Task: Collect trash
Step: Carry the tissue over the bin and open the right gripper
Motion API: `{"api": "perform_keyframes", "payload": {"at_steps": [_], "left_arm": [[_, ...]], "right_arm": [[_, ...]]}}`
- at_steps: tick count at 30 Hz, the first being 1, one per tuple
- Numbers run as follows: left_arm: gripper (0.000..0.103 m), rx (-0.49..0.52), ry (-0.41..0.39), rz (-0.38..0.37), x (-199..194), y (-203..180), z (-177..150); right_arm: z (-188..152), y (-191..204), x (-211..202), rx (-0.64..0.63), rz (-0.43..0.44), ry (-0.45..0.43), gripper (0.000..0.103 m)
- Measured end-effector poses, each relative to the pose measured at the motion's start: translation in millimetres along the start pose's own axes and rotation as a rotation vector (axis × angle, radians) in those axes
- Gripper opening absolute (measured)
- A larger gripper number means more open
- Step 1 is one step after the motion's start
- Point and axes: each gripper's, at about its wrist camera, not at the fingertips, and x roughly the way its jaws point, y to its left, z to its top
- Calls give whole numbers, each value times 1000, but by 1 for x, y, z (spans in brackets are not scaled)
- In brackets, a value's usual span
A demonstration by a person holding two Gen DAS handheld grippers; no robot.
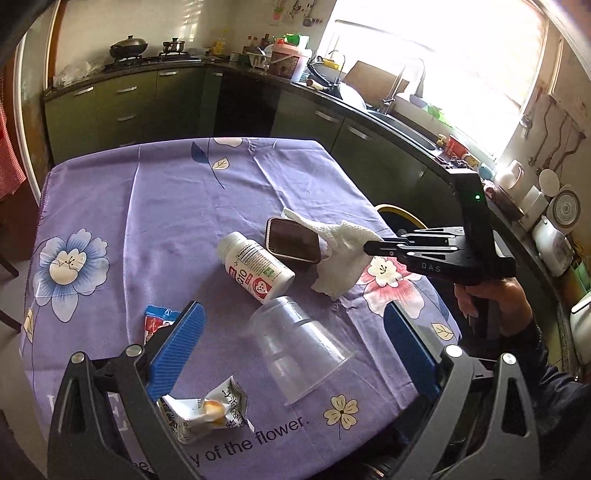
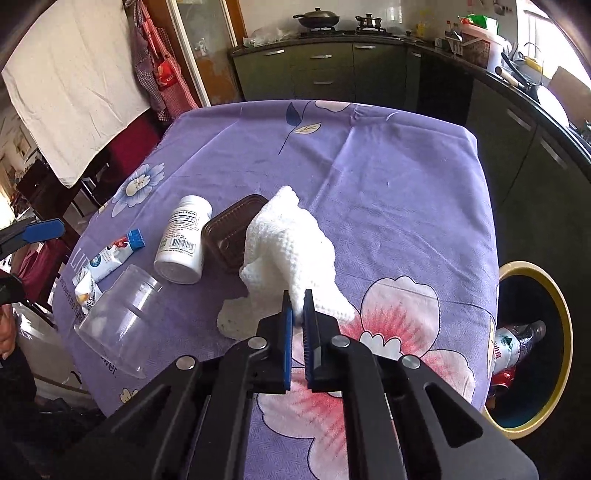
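Looking from the left wrist, the left gripper [image 1: 291, 350] has its fingers [image 1: 177, 347] wide apart around a clear plastic cup [image 1: 299, 354] lying on its side on the bench [image 1: 147, 192]; squeezing its thin wall could crush it or send it rolling into the white bottle [image 1: 255, 271].

From the right wrist, the right gripper [image 2: 298, 308] is clamped on one edge of a white paper towel [image 2: 291, 243], which drapes over the brown lid [image 2: 229, 236]. Such a small bite may tear or slip before reaching the bin [image 2: 561, 325] beside the bench.

tablecloth [image 1: 155, 199]: purple, floral, covering the table
wok [image 2: 318, 16]: far, on stove
cabinets [image 2: 321, 70]: far, dark green
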Motion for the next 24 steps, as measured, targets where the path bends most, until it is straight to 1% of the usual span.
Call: {"api": "perform_keyframes", "payload": {"at_steps": [3,6,10,13,17,21,24], "left_arm": [[93,8,-4,4,3,-4,0],[93,17,7,-14,9,-8,1],[93,55,22,-25,15,-19,1],[93,76,31,-36,19,-27,1],[93,94,39,-43,23,-35,2],[93,107,50,-43,28,-39,3],[93,118,56,-40,31,-43,4]], "right_arm": [[-5,-2,-13,17,6,-30,6],[-10,-6,-32,41,4,-70,6],[-17,-26,-62,98,-44,-130,6],[-23,-56,-82,168,-102,-161,6],[-37,-105,-101,270,-206,-179,6],[-53,-152,-107,366,-292,-172,6],[-64,-181,-104,418,-362,-154,6]]}}
